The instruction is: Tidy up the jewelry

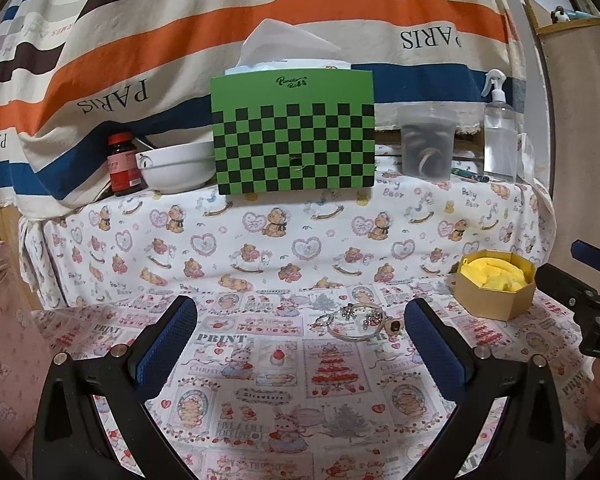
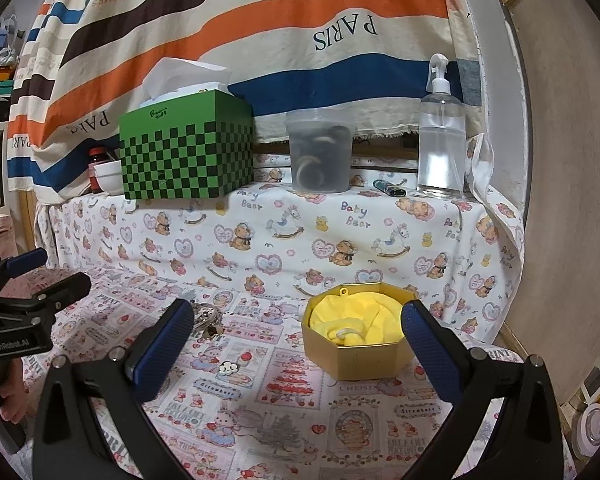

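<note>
I can read "PARIS" upside down on the striped cloth [image 1: 260, 20], "Baby Bear" on the bear-print cloth [image 2: 354, 214], "PRINT", "Strawberry" and "CHRISTMAS" on the table cover [image 1: 260, 380], and "GenRobot.AI" on the left gripper [image 2: 16, 344].

We see shiny metal jewelry [image 1: 352, 322] on matt printed cloth [image 1: 260, 380], a gold cardboard box [image 2: 356, 356] (soft yellow fabric [image 2: 356, 316] inside) and a clear plastic spray bottle [image 2: 441, 140].

Small heap of silver jewelry [image 1: 354, 322]: thin bangle, sparkly pieces, dark-stoned ring, lying flat on patterned table cloth. Near it, to its right: open octagonal gold cardboard box [image 1: 496, 290], upright, filled with crumpled yellow cloth [image 2: 356, 318].
</note>
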Motion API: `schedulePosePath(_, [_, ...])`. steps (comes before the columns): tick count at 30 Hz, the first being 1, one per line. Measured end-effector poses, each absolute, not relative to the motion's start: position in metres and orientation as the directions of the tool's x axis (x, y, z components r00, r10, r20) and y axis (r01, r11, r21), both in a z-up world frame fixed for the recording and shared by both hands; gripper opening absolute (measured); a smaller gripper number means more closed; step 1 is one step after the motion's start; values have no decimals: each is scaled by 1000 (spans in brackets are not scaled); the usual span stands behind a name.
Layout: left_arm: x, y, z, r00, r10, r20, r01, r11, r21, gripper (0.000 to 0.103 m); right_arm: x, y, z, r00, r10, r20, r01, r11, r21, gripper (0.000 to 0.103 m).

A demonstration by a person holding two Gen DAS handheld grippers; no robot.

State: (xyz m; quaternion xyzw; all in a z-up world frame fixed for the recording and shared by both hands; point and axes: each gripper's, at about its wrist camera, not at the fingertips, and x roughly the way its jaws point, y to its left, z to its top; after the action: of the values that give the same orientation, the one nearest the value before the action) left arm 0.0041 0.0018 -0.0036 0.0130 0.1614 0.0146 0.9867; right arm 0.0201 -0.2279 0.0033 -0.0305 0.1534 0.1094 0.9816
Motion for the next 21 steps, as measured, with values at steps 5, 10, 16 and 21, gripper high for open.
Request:
schedulePosePath(5, [4, 4, -4, 946, 28, -322, -22, 1000, 22, 103, 21, -228, 3, 928, 207, -309, -224, 974, -22, 103])
schedulePosePath(10, [2, 4, -5, 947, 36, -318, -29, 999, 26, 103, 21, -229, 2, 928, 204, -311, -219, 976, -14, 103])
schedulePosePath(16, [0, -1, -4, 953, 41, -301, -29, 999, 43, 103, 21, -229, 3, 929, 203, -310, -218, 976, -14, 103])
schedulePosePath(21, [1, 1, -4, 951, 42, -308, -32, 999, 36, 103, 21, -229, 3, 929, 202, -310, -217, 976, -14, 103])
